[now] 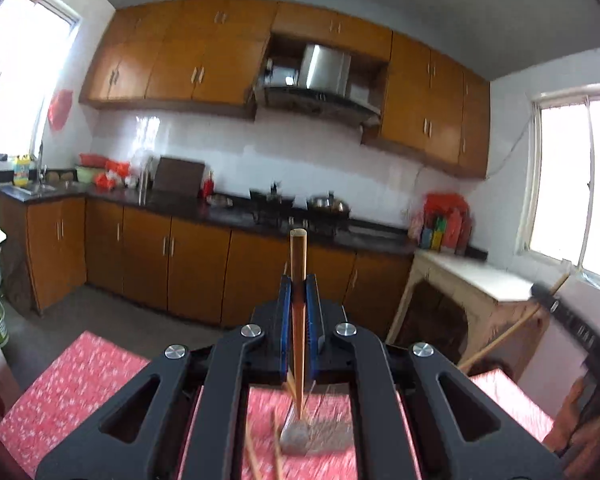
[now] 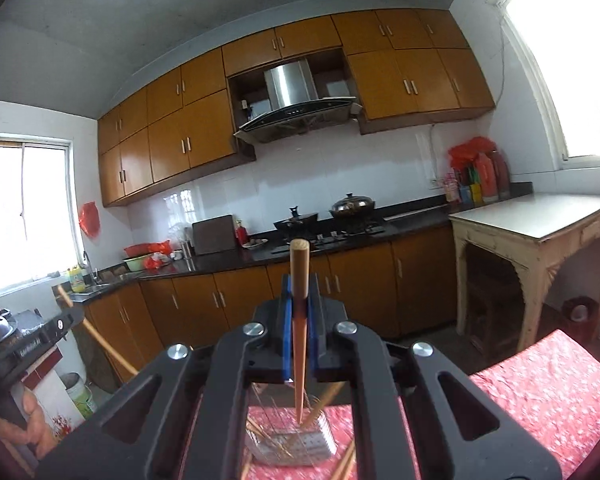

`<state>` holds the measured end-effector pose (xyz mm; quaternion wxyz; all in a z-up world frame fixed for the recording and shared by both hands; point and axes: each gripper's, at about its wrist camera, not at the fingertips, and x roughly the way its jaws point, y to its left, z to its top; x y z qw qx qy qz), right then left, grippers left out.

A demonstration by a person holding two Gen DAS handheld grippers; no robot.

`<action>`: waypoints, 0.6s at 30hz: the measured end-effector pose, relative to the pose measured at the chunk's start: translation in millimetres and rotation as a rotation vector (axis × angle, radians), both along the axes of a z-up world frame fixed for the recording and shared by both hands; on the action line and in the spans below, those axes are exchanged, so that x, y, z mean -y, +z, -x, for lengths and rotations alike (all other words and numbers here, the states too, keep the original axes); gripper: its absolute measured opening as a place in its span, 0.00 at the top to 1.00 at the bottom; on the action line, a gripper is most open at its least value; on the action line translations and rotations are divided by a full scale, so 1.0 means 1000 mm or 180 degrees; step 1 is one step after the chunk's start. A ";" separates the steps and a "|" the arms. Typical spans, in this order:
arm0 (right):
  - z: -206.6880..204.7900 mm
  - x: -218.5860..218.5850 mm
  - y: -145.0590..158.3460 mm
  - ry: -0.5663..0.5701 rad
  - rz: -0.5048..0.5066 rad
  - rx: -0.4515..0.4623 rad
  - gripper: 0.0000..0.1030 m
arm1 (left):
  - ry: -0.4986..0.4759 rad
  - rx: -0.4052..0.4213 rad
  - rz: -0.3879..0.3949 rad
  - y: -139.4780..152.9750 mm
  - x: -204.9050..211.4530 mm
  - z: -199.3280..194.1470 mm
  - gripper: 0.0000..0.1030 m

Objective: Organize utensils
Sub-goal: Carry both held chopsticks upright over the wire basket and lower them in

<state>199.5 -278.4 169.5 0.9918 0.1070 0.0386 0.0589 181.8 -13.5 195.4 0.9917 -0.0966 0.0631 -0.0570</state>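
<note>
Each gripper, left (image 1: 299, 292) and right (image 2: 299, 300), is clamped on one chopstick (image 1: 298, 264) (image 2: 299, 276); the metal holder (image 2: 296, 442) below is blurred, half hidden.

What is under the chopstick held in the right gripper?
Below the chopstick clamped in the right gripper sits a clear basket on the red tablecloth, with loose chopsticks around it. The gripper's black frame hides the rest.

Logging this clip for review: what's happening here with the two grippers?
A person is sorting chopsticks. The left gripper is shut on one wooden chopstick, and the right gripper is shut on another chopstick. Both hang above a clear utensil holder with more chopsticks, on a red floral tablecloth.
</note>
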 end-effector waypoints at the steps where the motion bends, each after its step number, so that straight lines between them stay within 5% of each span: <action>1: -0.006 -0.003 0.001 0.0003 0.0017 -0.0003 0.93 | 0.0022 0.0036 -0.0001 0.003 0.004 -0.003 0.93; 4: -0.026 -0.011 -0.005 0.0018 0.0048 -0.0042 0.93 | 0.0091 0.0092 -0.0027 0.004 0.017 -0.019 0.93; 18: -0.091 -0.022 -0.061 0.0298 -0.0113 -0.0593 0.93 | -0.0091 -0.0518 0.0092 -0.053 0.019 -0.073 0.93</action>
